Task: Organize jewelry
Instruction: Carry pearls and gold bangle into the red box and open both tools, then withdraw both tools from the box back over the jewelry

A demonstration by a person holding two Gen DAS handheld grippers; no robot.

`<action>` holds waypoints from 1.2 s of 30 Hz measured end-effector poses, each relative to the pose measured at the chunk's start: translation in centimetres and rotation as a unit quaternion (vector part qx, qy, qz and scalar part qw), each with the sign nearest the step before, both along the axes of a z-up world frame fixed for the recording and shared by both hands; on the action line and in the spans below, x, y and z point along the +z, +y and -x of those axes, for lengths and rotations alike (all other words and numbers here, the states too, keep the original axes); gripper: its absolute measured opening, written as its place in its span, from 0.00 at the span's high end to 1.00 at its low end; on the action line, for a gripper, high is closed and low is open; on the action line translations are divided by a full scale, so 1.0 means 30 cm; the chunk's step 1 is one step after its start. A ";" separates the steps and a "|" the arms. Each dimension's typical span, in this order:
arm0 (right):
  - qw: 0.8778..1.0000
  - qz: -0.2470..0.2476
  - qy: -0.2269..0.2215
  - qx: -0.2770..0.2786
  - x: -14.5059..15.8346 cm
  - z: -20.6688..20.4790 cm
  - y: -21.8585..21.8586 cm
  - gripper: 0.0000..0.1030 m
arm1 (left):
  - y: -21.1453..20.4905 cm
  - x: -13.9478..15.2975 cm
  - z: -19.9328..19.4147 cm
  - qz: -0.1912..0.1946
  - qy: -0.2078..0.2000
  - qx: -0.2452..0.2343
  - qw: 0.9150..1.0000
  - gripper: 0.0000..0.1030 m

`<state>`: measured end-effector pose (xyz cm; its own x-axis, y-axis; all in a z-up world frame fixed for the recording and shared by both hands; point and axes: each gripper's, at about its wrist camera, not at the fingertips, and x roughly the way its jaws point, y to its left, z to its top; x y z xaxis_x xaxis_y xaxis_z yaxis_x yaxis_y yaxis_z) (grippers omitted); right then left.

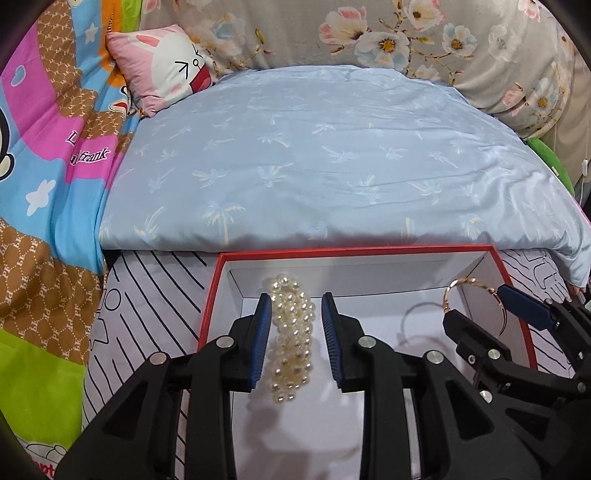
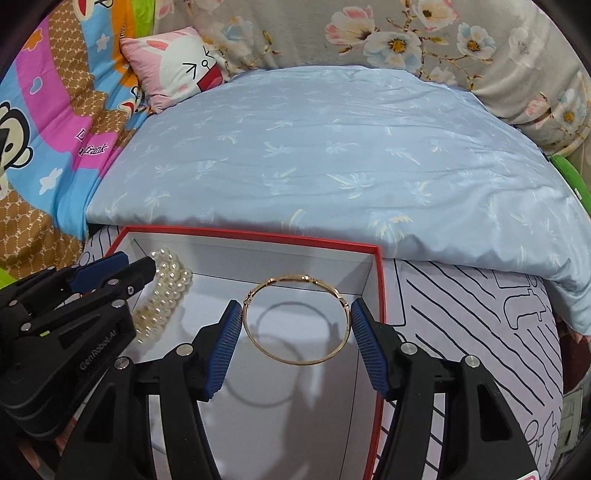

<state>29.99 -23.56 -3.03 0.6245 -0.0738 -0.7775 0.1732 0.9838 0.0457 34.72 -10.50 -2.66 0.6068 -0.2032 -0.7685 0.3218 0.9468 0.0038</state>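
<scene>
A red-rimmed box (image 1: 354, 250) (image 2: 258, 236) with a white inside lies on the bed just ahead of me. My left gripper (image 1: 295, 297) (image 2: 136, 262) is shut on a multi-strand pearl bracelet (image 1: 291, 332) (image 2: 166, 291). The bracelet hangs over the left half of the box and throws a shadow on its floor. My right gripper (image 2: 295, 302) (image 1: 476, 304) is shut on a thin gold bangle (image 2: 295, 363) (image 1: 461, 282), its blue pads pressing both sides of the ring. The bangle hovers over the right half of the box, near the right wall, its shadow below it.
The box sits on a white sheet with black line drawings (image 2: 461, 314). Behind it bulges a pale blue quilt with palm prints (image 1: 314, 158). A pink rabbit cushion (image 1: 166, 70), a colourful cartoon quilt (image 1: 44, 166) at left and a floral cover (image 1: 406, 33) at the back ring the bed.
</scene>
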 end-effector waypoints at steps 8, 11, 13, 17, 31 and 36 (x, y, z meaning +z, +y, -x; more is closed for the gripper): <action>1.000 0.003 -0.015 -0.005 0.028 0.012 -0.007 0.37 | 0.018 0.023 0.001 0.007 -0.010 0.012 1.000 0.55; 1.000 0.003 -0.025 -0.005 0.057 0.034 -0.009 0.37 | 0.039 0.047 0.011 0.014 -0.015 0.016 1.000 0.55; 1.000 0.003 -0.030 -0.003 0.079 0.056 -0.007 0.37 | 0.056 0.066 0.025 0.010 -0.022 0.020 1.000 0.55; 0.999 0.012 -0.042 -0.002 0.129 0.125 0.003 0.37 | 0.090 0.105 0.075 -0.002 -0.037 0.025 0.999 0.55; 0.997 -0.003 -0.076 -0.019 0.208 0.538 0.039 0.35 | 0.259 0.166 0.448 0.020 -0.047 0.033 0.998 0.48; 0.998 0.006 -0.065 -0.027 0.170 0.670 0.055 0.35 | 0.303 0.113 0.568 0.036 -0.018 0.032 0.999 0.48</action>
<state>9.88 -21.92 2.08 0.7145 -0.1178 -0.6897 0.2184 0.9740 0.0599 17.69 -1.43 0.74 0.6475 -0.2169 -0.7306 0.2618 0.9636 -0.0541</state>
